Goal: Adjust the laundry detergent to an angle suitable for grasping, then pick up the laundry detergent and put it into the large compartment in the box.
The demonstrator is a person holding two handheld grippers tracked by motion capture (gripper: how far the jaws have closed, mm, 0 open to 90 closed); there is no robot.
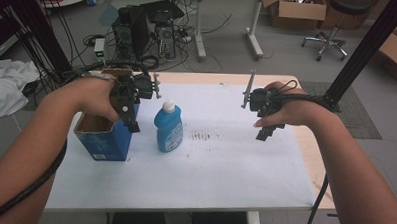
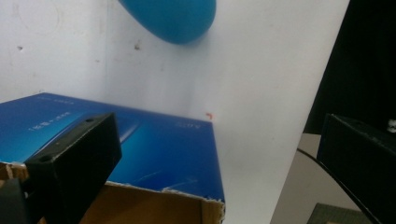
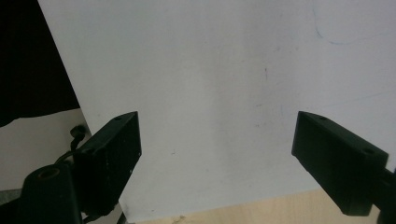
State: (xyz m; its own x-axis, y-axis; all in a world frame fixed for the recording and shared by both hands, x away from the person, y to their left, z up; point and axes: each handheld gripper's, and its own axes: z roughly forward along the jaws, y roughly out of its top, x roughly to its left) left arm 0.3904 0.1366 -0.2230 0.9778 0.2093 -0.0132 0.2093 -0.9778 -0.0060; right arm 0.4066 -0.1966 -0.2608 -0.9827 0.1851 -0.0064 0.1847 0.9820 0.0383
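Item: open-topped blue cardboard box [image 1: 105, 139], brown inside, standing upright at the left of the white-covered wooden table [image 1: 224, 168]. Item: blue plastic bottle with a white cap [image 1: 168, 127], upright just beside the box on its right, the two apart by a narrow gap. Left gripper [image 1: 129, 112]: held above the box's right rim, jaws spread wide and clasping nothing; judged to be lined up over the box wall for a grasp there. The left gripper view adds what the high view lacks: the torn cardboard edge of the box [image 2: 154, 154] between the spread jaws, and the rounded underside of the bottle [image 2: 173, 18] beyond. Right gripper [image 1: 266, 129]: well apart at the table's right side, over bare white cover, jaws wide and empty; judged idle, kept clear of the work. The right gripper view confirms plain table [image 3: 210, 93] beneath.
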